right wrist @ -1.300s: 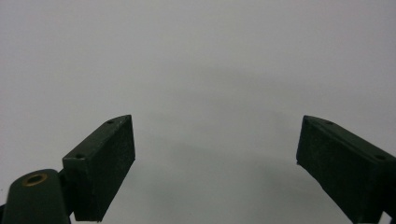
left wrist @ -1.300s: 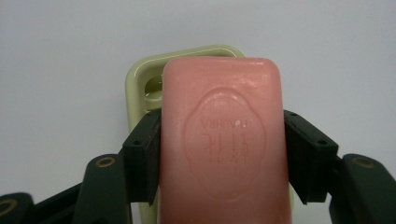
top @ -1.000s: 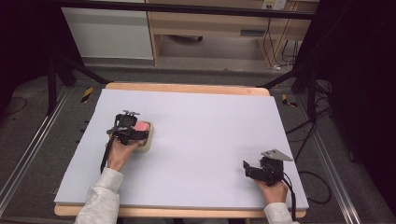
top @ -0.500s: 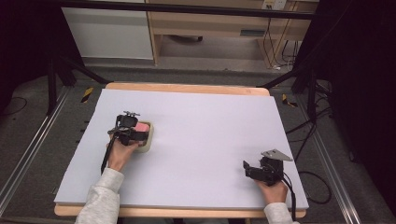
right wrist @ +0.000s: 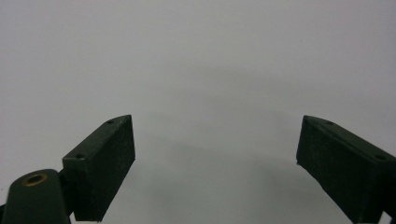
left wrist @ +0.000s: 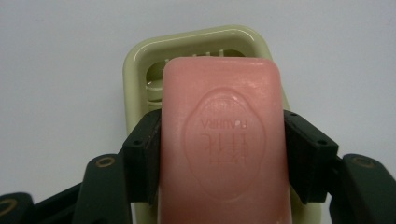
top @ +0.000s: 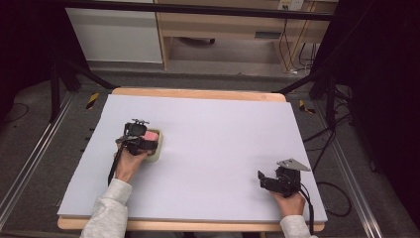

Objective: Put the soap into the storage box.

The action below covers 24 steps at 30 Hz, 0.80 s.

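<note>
Nearest, right gripper [top: 261,177] low on white table [top: 223,129], jaws wide apart over bare surface. Farther left, left gripper [left wrist: 222,140] clamped on pink soap bar [left wrist: 223,140], held directly over pale green soap dish [left wrist: 140,60].

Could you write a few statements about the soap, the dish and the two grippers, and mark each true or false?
1. The left gripper is shut on the pink soap. True.
2. The soap lies on the bare table, far from the dish. False: it sits over the pale green dish.
3. The right gripper holds a sponge. False: its jaws stand open with nothing between them.
4. The right gripper is near the table's front right corner. True.
5. The soap's face bears a stamped oval. True.
6. The dish is blue. False: it is pale green.
</note>
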Available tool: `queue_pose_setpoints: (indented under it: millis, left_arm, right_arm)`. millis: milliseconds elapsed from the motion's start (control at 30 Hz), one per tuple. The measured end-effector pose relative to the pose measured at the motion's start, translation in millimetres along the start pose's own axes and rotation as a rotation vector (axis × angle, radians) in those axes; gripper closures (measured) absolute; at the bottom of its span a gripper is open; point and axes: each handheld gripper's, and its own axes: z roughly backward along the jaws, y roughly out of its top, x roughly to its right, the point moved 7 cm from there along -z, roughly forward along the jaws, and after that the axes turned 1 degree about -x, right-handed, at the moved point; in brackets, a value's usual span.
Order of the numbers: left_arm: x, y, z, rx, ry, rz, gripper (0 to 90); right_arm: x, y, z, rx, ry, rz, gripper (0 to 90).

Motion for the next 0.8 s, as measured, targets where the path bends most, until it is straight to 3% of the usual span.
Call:
queue_pose_setpoints:
  millis: [633,800]
  left_arm:
    - [-1.0,-1.2,-2.2,-0.015,0.000,-0.006,36.6]
    - [-0.9,3.6,5.9,0.034,0.006,-0.010,31.7]
  right_arm:
    - [0.3,0.1,0.3,0.001,-0.002,0.004,11.8]
    - [0.3,0.1,0.3,0.002,-0.002,0.006,11.8]
